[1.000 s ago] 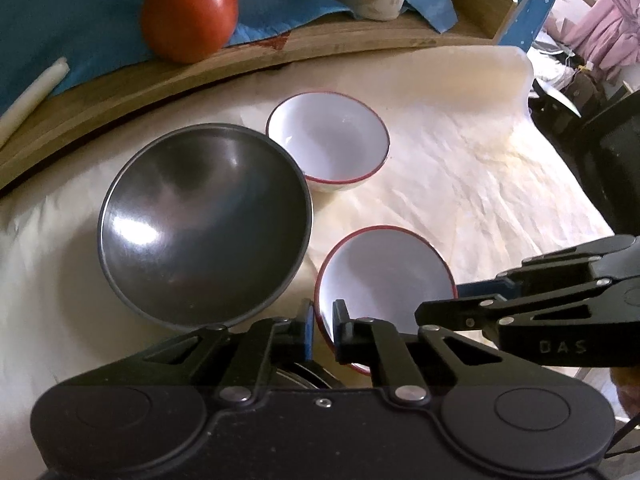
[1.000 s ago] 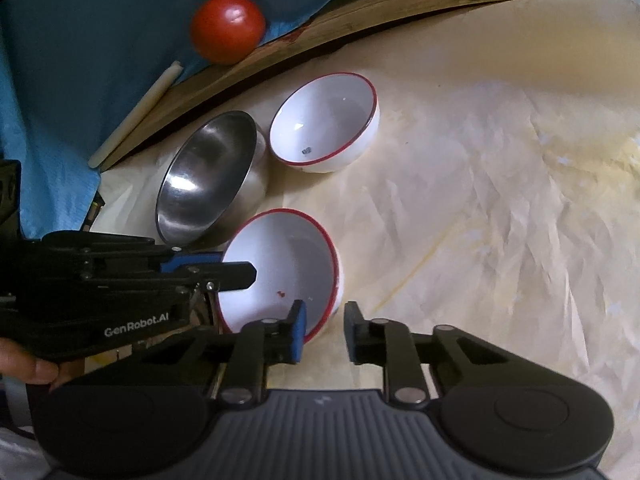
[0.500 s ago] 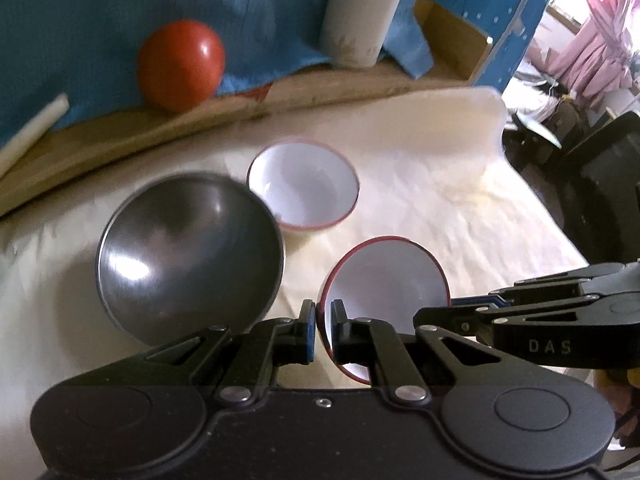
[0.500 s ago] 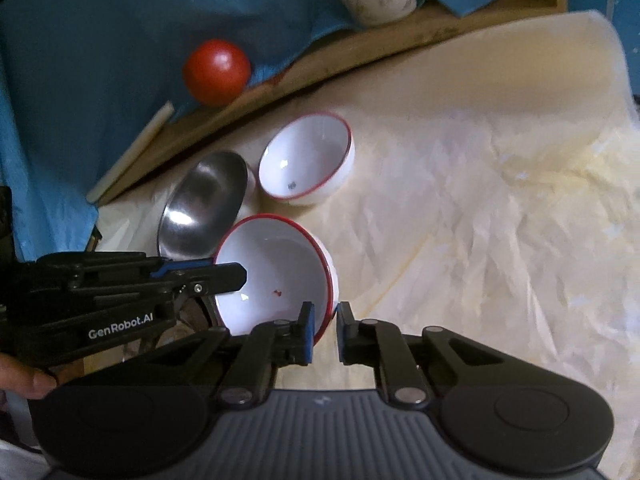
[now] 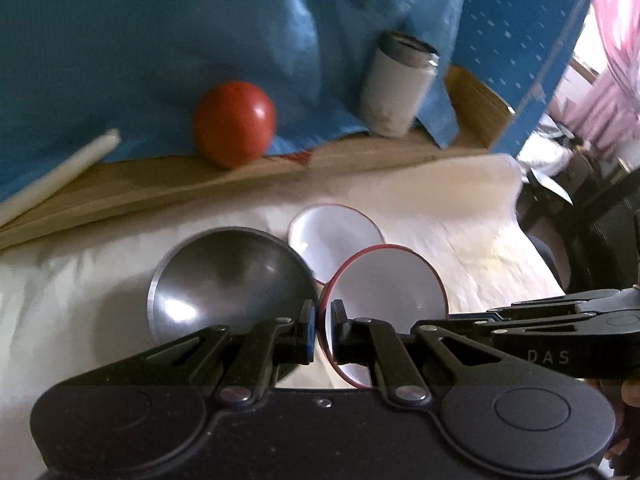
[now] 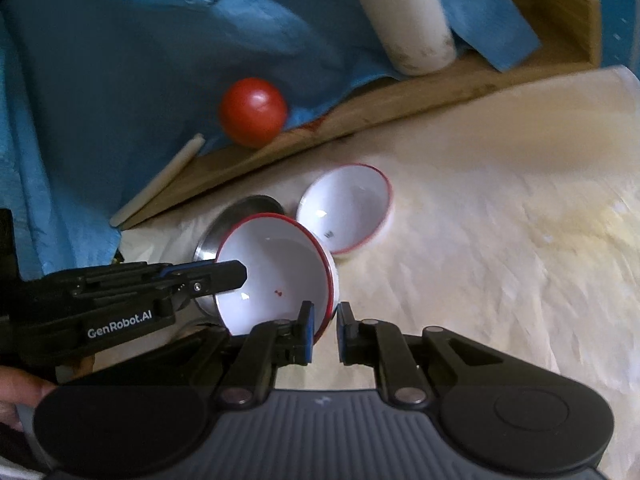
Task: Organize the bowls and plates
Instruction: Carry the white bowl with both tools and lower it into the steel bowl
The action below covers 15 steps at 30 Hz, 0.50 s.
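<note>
Two grippers hold one bowl between them. It is a white bowl with a red rim (image 6: 276,272), and it is up off the bench (image 6: 500,240), tipped on its side. The left gripper (image 5: 322,326) pinches the bowl's rim on one side, with its two fingers squeezed tight on the thin edge. The right gripper (image 6: 323,330) is at the other side of the rim. One finger sits inside the bowl and one outside, with a small gap between them, and I cannot tell if they really press on the rim.

Just behind the held bowl sits a gray metal bowl (image 5: 228,284) on the bench. From the right gripper's side, the held bowl hides most of it. A second white bowl with a red rim (image 6: 346,210) sits on the bench next to the metal bowl, a bit farther back. It has a small dark sticker inside.

The bench has crinkly cream paper (image 5: 460,216) over it. At the back runs a wooden ledge (image 6: 400,96). A red ball (image 5: 234,124) rests on the ledge, on a blue cloth (image 5: 160,40). A white bottle with a silver top (image 6: 408,16) stands farther along. A white stick (image 5: 60,172) lies on the ledge too.
</note>
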### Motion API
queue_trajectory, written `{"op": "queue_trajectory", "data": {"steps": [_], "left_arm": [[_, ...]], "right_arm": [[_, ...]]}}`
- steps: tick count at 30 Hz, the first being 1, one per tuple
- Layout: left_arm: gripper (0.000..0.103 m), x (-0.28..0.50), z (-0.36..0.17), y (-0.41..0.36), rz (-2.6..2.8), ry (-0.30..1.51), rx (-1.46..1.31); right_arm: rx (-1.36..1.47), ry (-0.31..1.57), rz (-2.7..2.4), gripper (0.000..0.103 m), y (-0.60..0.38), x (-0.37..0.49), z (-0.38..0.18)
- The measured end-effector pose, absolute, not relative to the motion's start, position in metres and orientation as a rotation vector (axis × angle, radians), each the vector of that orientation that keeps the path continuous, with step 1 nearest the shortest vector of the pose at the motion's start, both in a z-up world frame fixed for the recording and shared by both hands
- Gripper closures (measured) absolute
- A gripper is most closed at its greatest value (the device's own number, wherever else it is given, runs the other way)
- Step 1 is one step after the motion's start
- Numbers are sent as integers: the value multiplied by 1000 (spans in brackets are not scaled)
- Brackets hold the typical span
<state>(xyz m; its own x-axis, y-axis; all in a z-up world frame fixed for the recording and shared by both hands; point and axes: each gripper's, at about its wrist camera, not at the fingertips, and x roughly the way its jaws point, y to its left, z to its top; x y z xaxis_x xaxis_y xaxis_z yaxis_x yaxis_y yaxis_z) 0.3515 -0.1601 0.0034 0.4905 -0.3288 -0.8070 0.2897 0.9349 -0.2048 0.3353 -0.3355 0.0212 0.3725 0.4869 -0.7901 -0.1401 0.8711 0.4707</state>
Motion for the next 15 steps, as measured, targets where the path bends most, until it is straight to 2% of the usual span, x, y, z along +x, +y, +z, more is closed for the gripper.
{"op": "queue_trajectory", "data": {"steps": [15], "left_arm": [[96, 371, -1, -106, -177, 1002, -132]], "right_arm": [[263, 1149, 553, 90, -278, 383, 17]]}}
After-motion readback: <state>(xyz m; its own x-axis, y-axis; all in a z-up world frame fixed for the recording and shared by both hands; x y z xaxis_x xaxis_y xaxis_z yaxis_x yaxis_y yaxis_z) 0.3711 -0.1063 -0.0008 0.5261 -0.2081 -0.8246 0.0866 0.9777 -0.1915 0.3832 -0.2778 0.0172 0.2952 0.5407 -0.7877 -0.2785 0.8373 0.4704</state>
